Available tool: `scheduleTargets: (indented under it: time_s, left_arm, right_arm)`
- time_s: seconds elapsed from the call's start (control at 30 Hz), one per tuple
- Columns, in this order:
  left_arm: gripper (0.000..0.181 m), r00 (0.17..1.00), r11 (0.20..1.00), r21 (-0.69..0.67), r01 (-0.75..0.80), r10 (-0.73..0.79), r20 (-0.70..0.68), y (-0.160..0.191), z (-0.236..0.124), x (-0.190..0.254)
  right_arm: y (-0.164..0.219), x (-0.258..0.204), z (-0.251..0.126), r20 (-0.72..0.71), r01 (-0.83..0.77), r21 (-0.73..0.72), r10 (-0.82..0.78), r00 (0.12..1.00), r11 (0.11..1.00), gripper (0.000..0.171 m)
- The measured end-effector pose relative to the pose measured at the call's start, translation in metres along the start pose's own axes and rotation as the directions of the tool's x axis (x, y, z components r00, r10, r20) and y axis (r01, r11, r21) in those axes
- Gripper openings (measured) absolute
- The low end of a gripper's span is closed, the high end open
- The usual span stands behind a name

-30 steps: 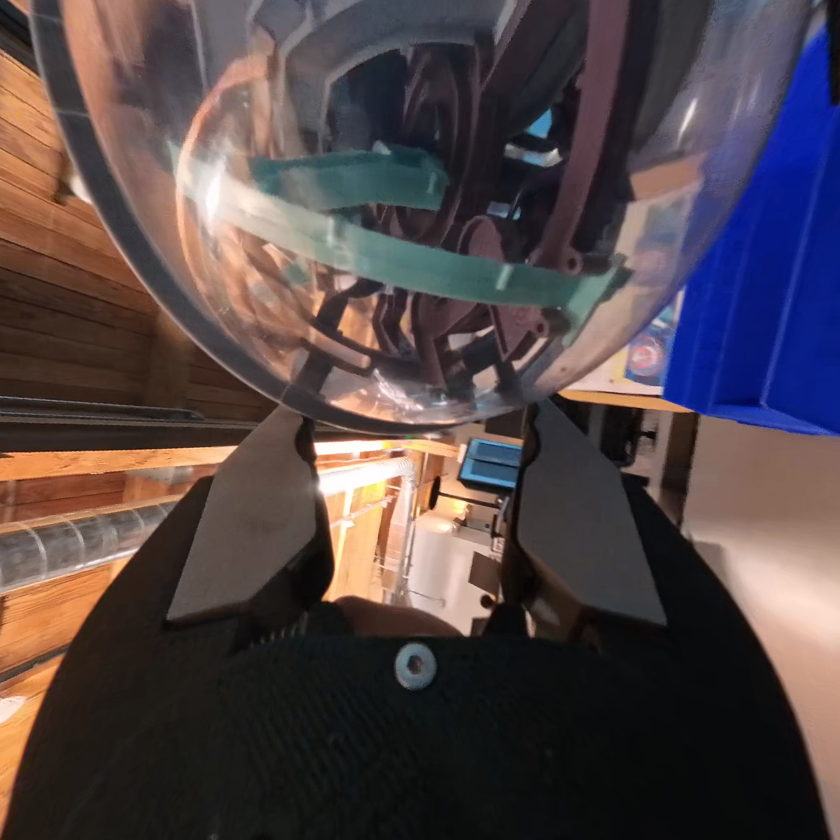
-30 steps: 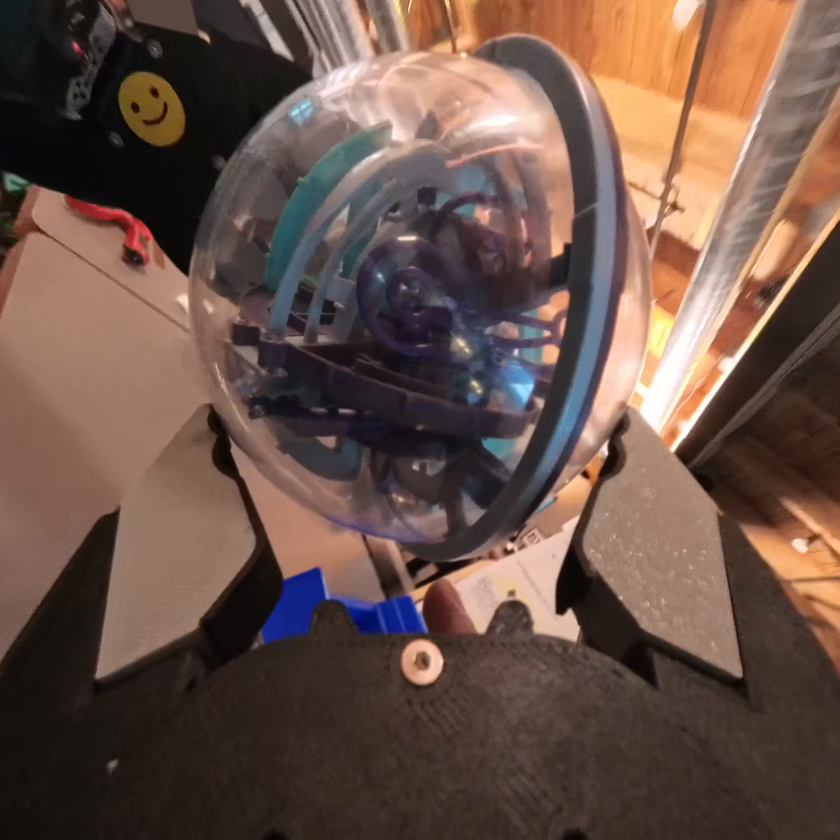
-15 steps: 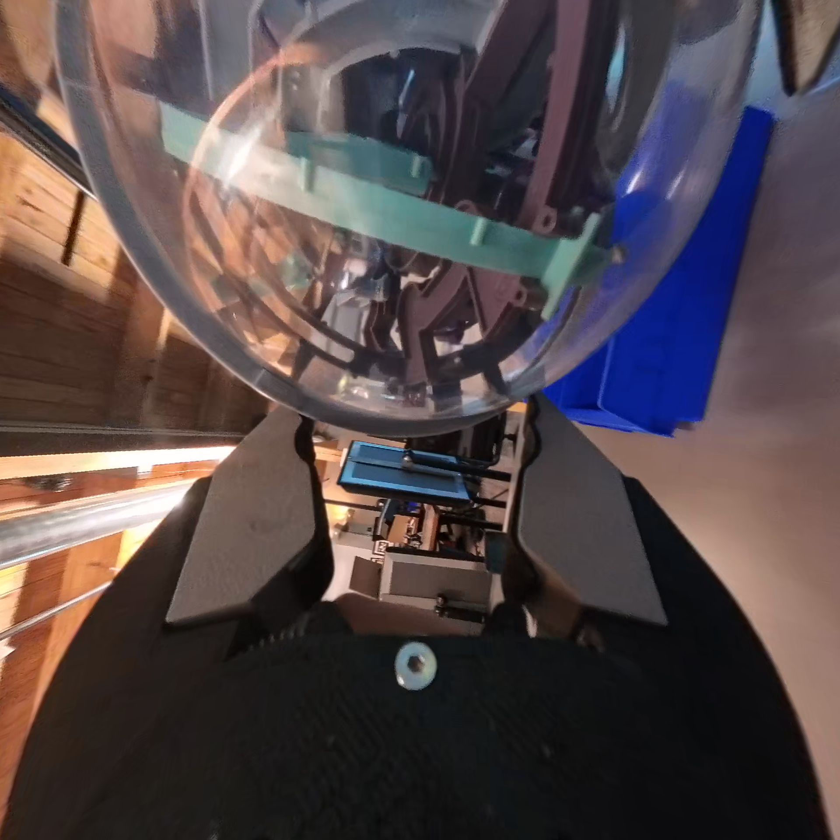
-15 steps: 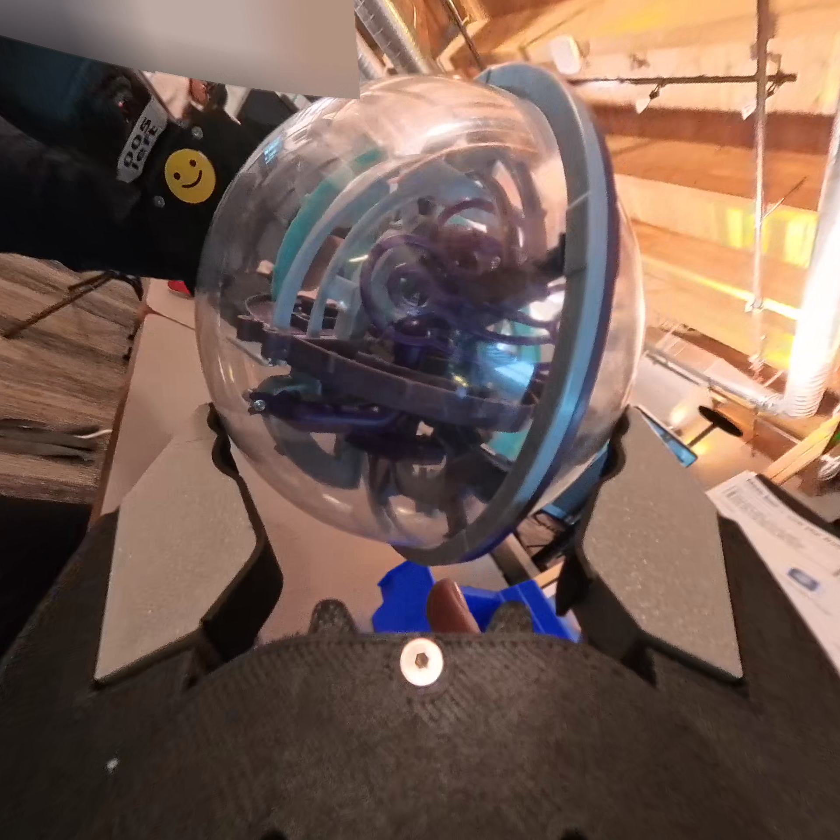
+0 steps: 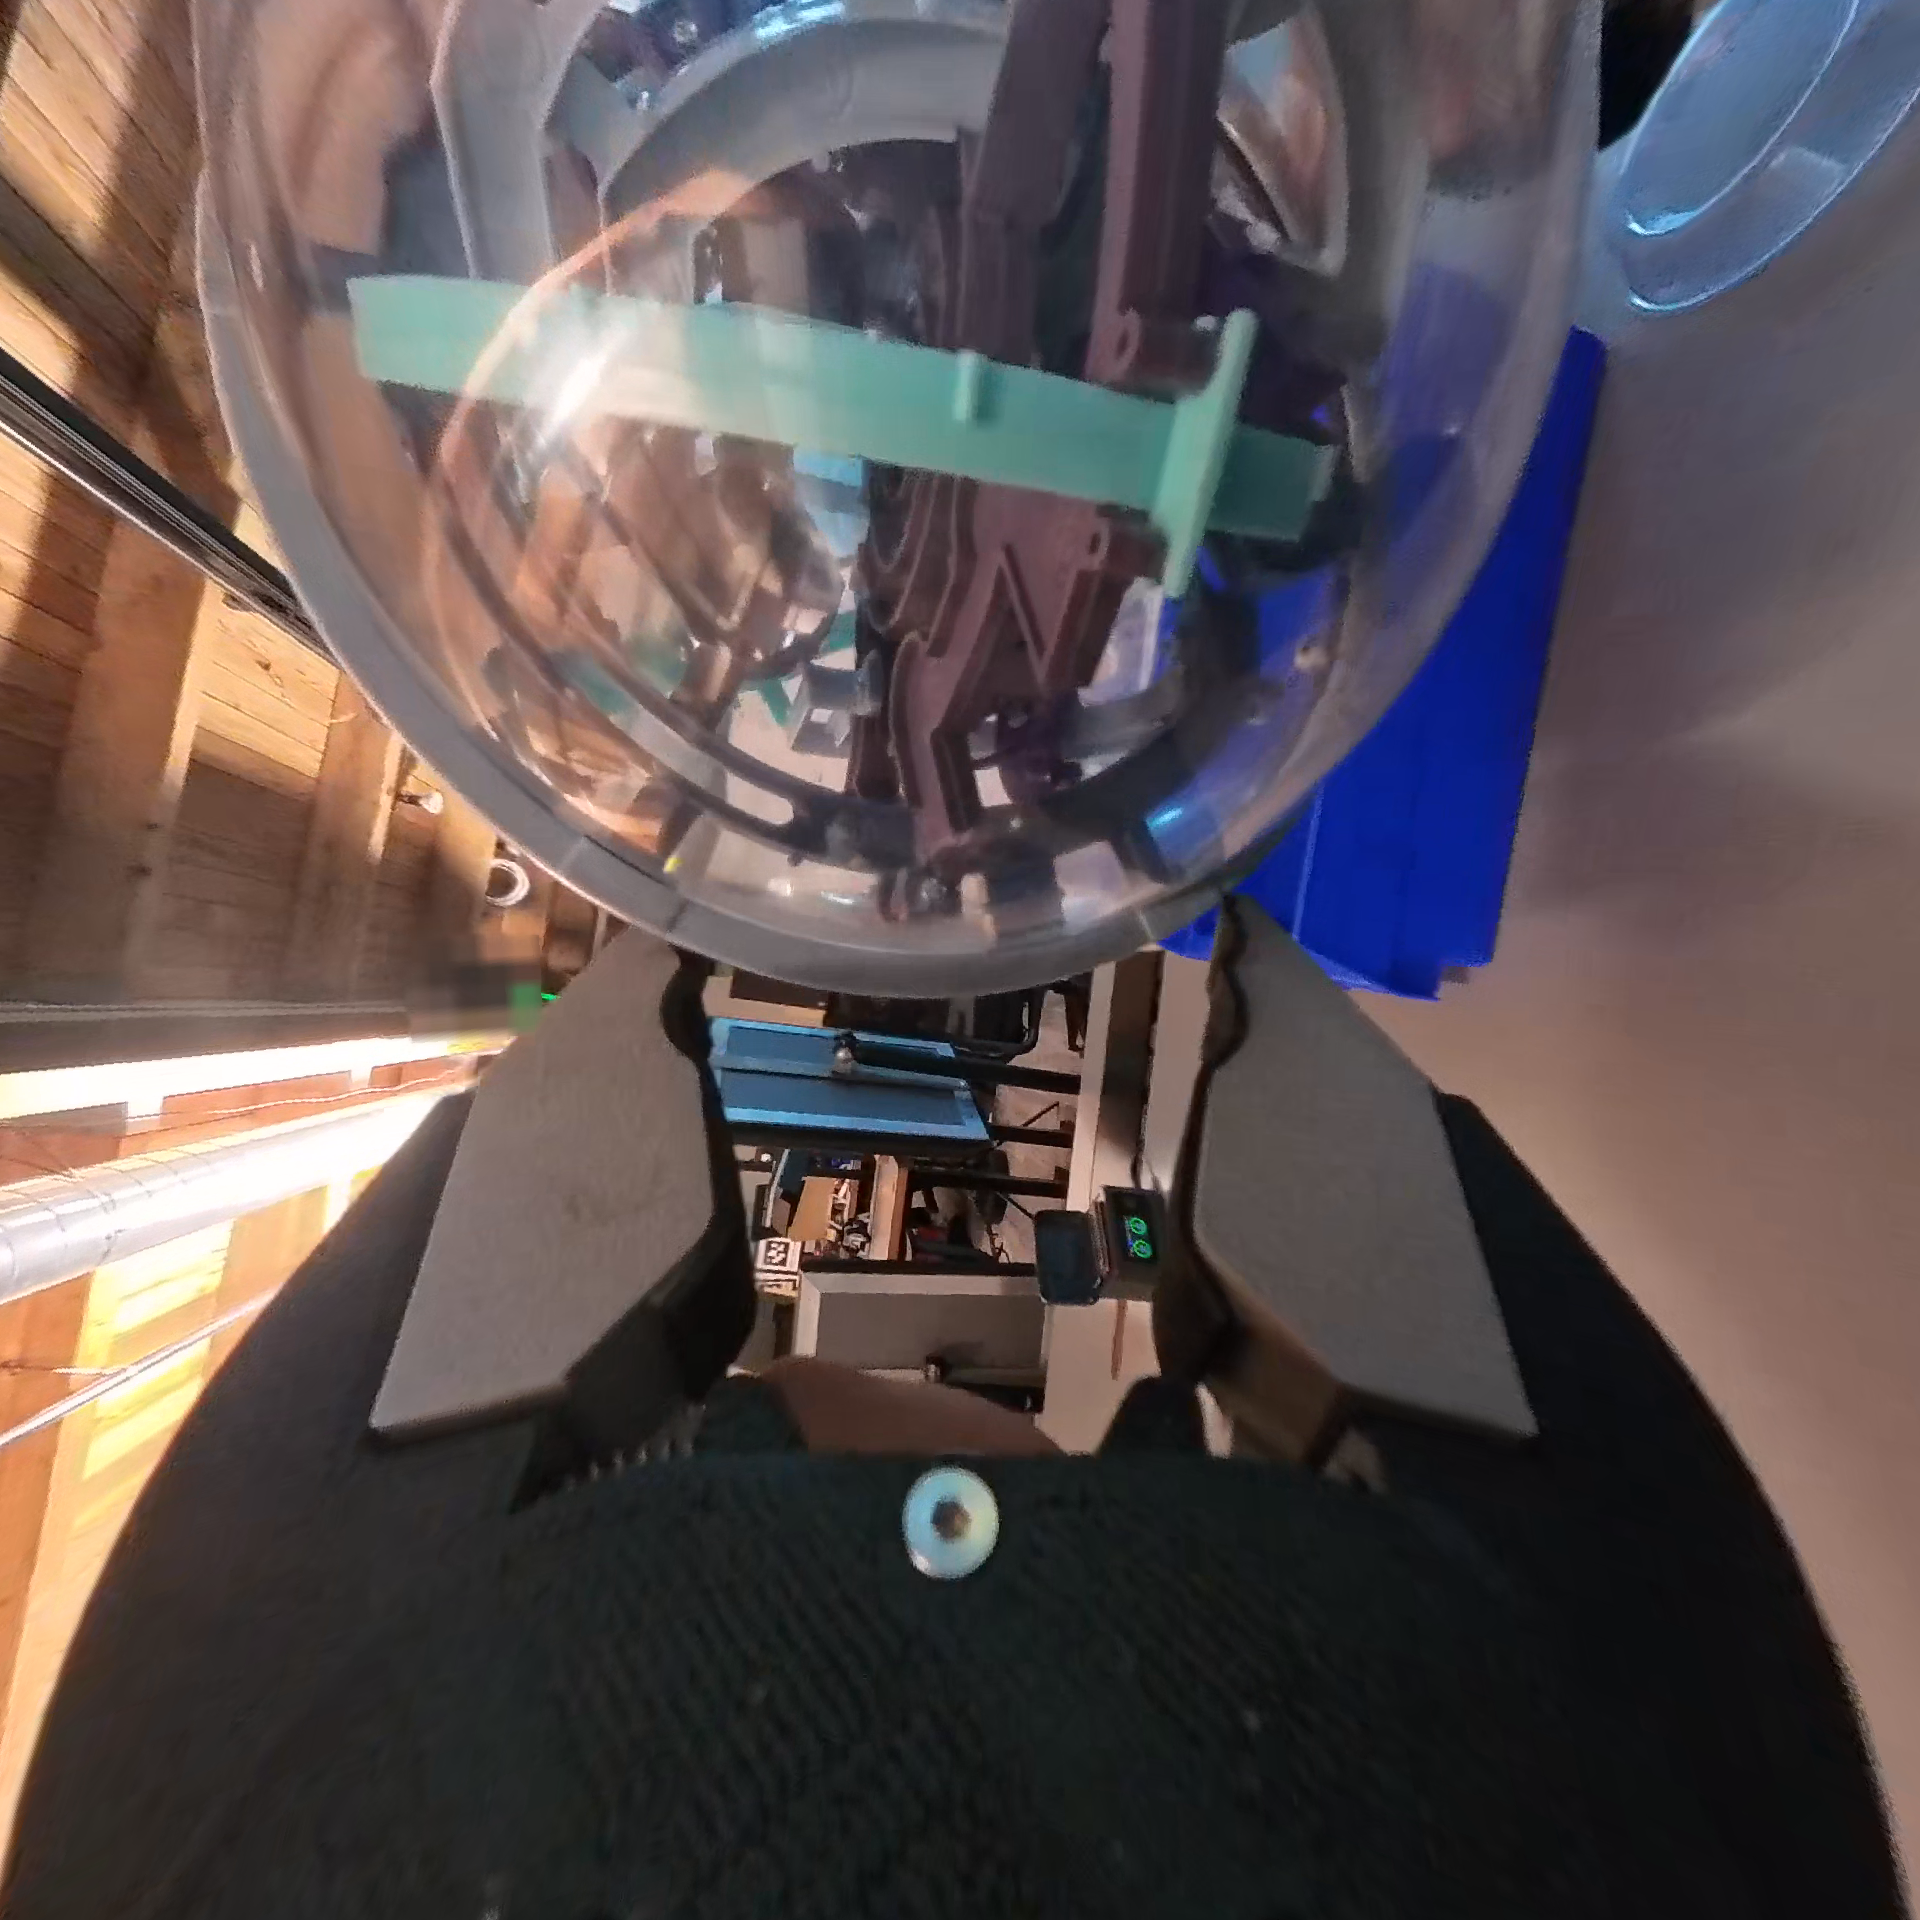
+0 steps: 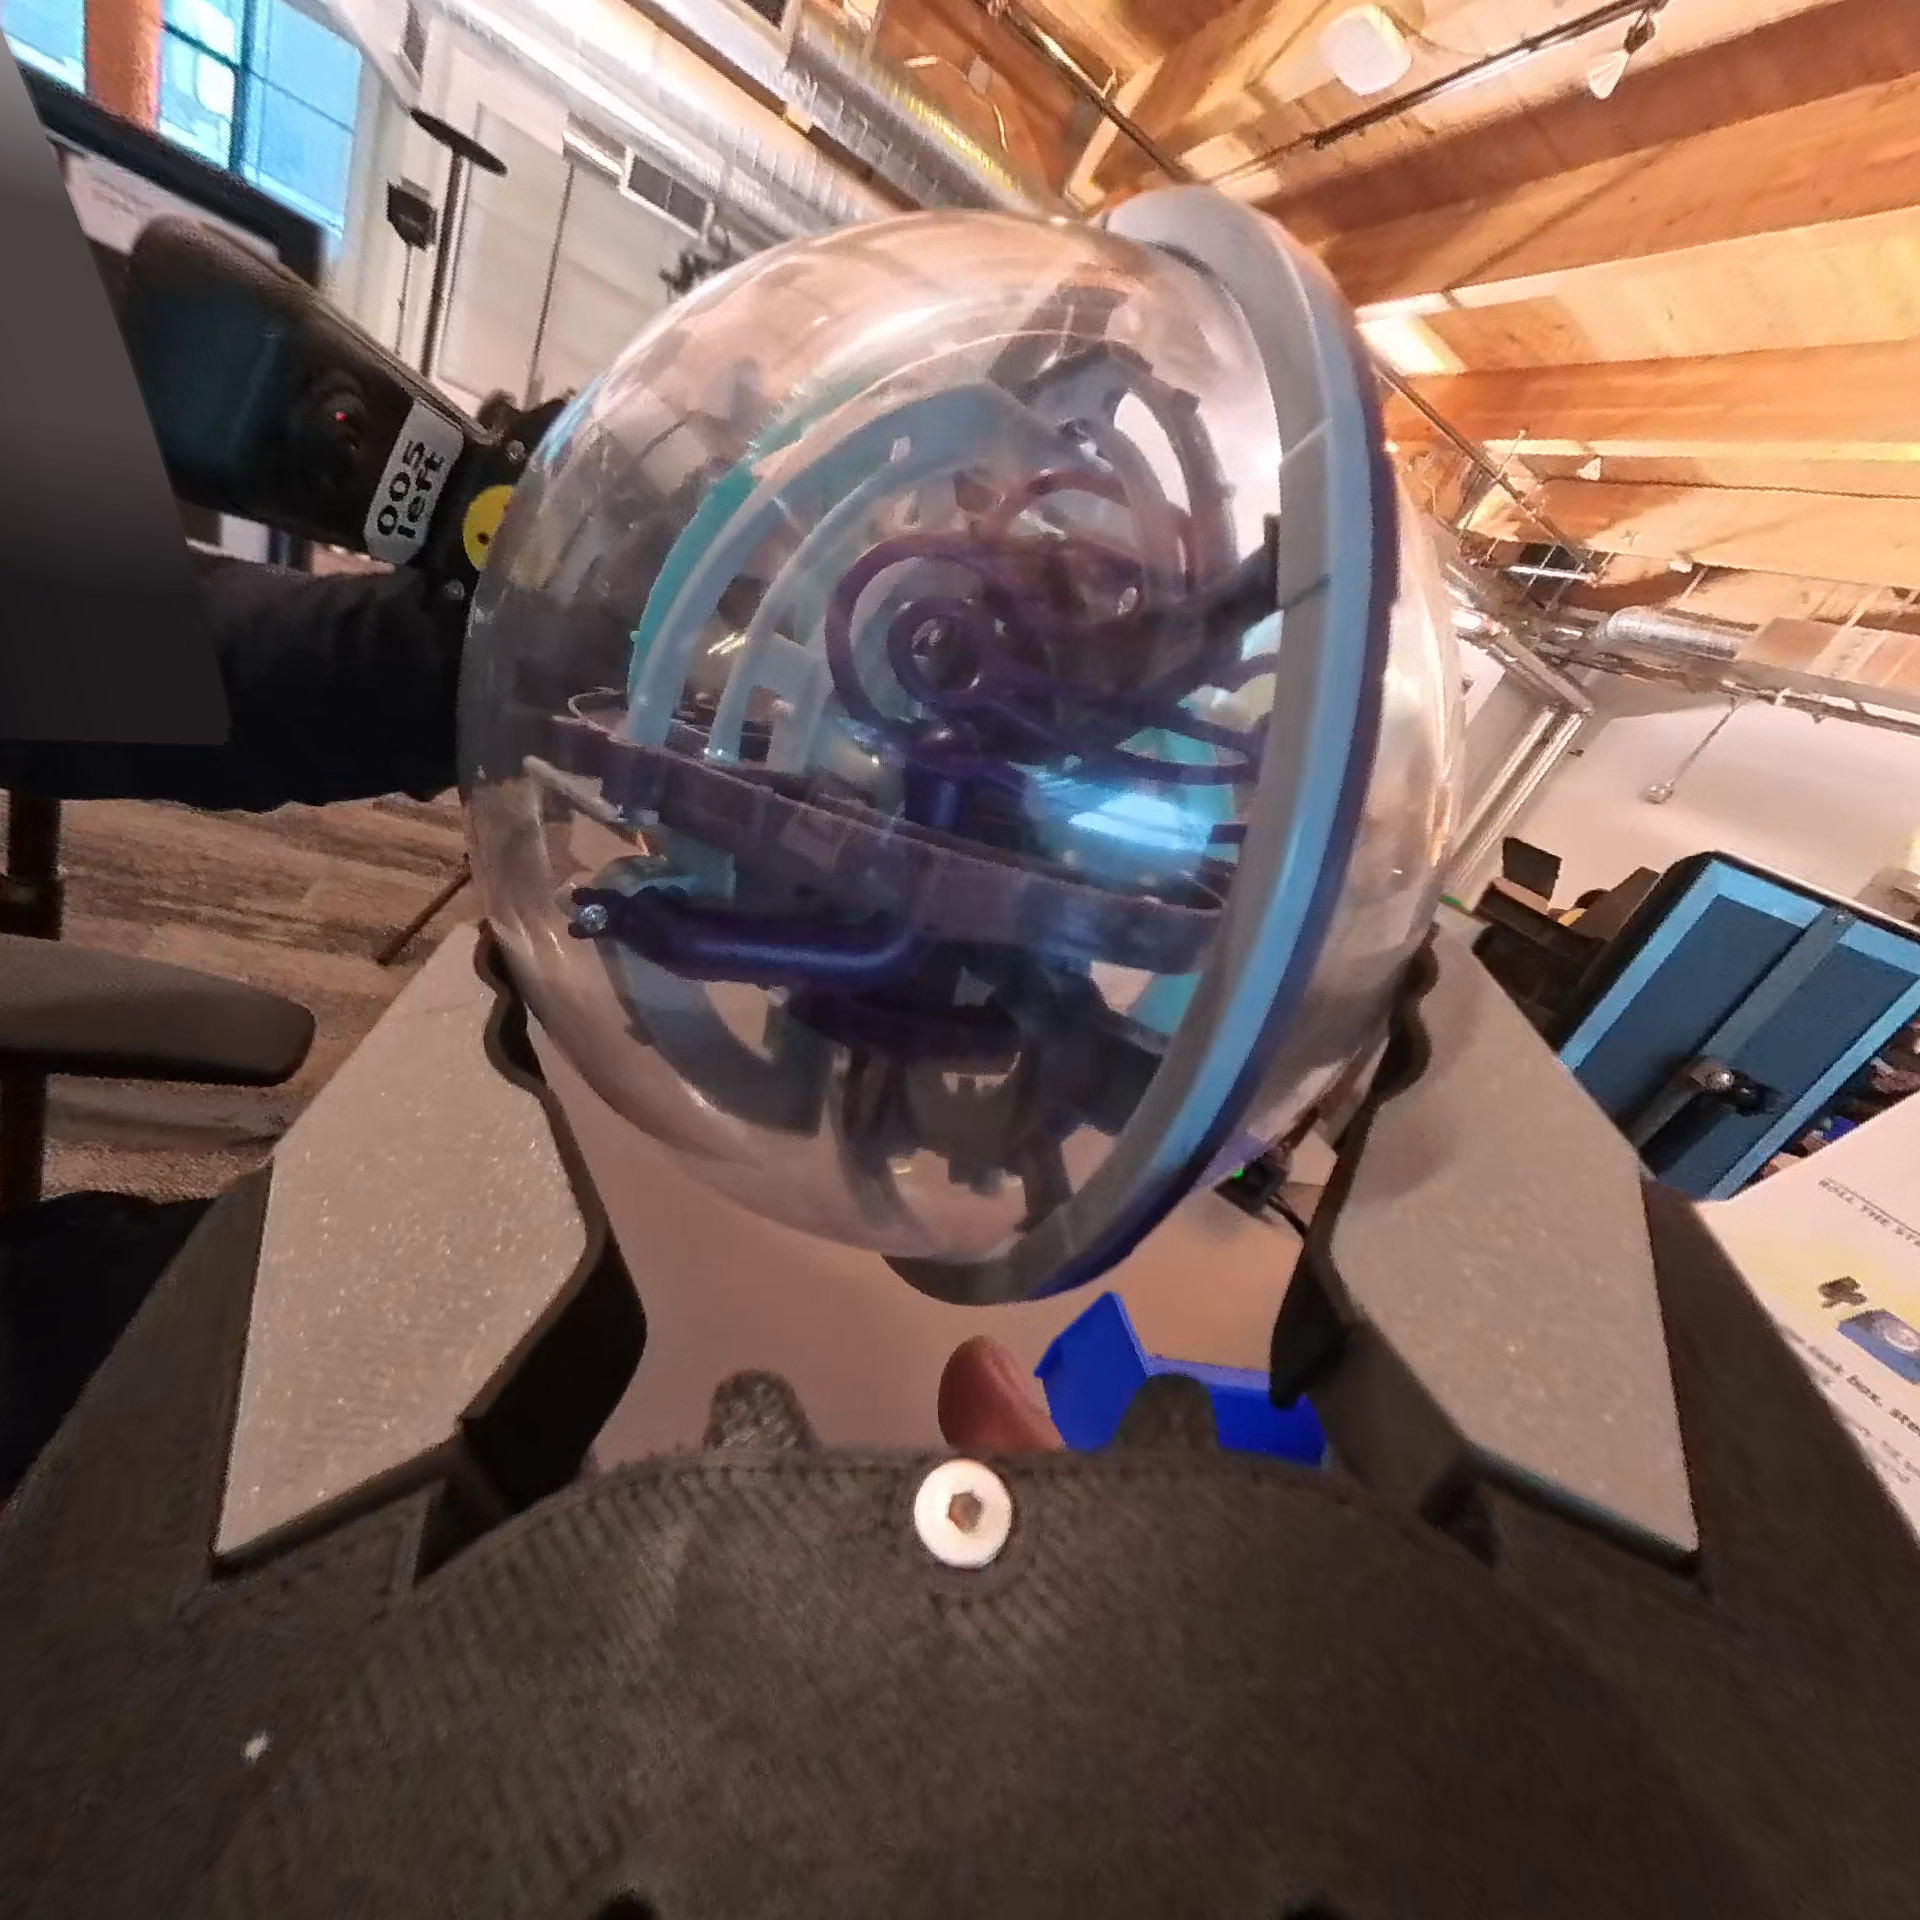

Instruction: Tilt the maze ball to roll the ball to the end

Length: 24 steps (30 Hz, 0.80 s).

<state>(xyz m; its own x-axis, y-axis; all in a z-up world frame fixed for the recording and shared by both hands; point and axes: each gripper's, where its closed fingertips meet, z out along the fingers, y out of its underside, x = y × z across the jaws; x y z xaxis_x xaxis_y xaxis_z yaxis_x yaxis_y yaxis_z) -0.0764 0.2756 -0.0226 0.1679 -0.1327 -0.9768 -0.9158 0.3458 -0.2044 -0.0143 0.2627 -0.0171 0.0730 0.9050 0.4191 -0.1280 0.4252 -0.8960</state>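
The maze ball (image 6: 956,748) is a clear sphere with a grey-blue band around it and teal, purple and grey tracks inside. Both grippers hold it in the air. My right gripper (image 6: 951,977) is shut on its lower part, one fingertip (image 6: 499,966) on each side. My left gripper (image 5: 951,945) is shut on the same maze ball (image 5: 831,468), which fills the top of the left wrist view. The left gripper (image 6: 343,623) also shows in the right wrist view, at the ball's far left side. I cannot pick out the small ball inside.
A blue bin (image 5: 1455,727) stands on the beige table (image 6: 727,1299) below the ball and shows in the right wrist view too (image 6: 1174,1392). A clear round stand (image 5: 1766,135) is near it. A printed sheet (image 6: 1849,1299) lies at the right. A chair (image 6: 135,1008) is at the left.
Both grippers have turned together with the maze ball held between them. The background has swung in both views, and the tracks inside sit at a new angle. Neither grip has changed.
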Motion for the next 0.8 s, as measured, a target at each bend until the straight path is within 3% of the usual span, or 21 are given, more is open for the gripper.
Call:
scheduleTargets:
  time_s: [0.23,0.47,0.67,0.8]
  left_arm:
    - [0.095,0.999,0.999,-0.014,-0.050,0.051,0.011,-0.006,-0.006,-0.009]
    - [0.096,0.972,0.978,-0.089,-0.188,0.198,0.124,-0.022,-0.016,-0.052]
    - [0.100,0.861,0.910,-0.223,-0.349,0.406,0.306,-0.032,-0.031,-0.090]
    - [0.100,0.752,0.866,-0.275,-0.418,0.499,0.431,-0.034,-0.039,-0.103]
  right_arm:
    - [-0.008,-0.002,-0.001,0.004,0.010,0.024,-0.011,1.000,1.000,0.156]
    - [-0.048,0.004,-0.002,-0.023,0.156,0.196,-0.155,0.988,0.968,0.157]
    - [-0.068,0.009,0.003,-0.089,0.374,0.172,-0.363,0.927,0.911,0.157]
    - [-0.068,0.014,0.008,-0.146,0.522,0.047,-0.511,0.847,0.852,0.157]
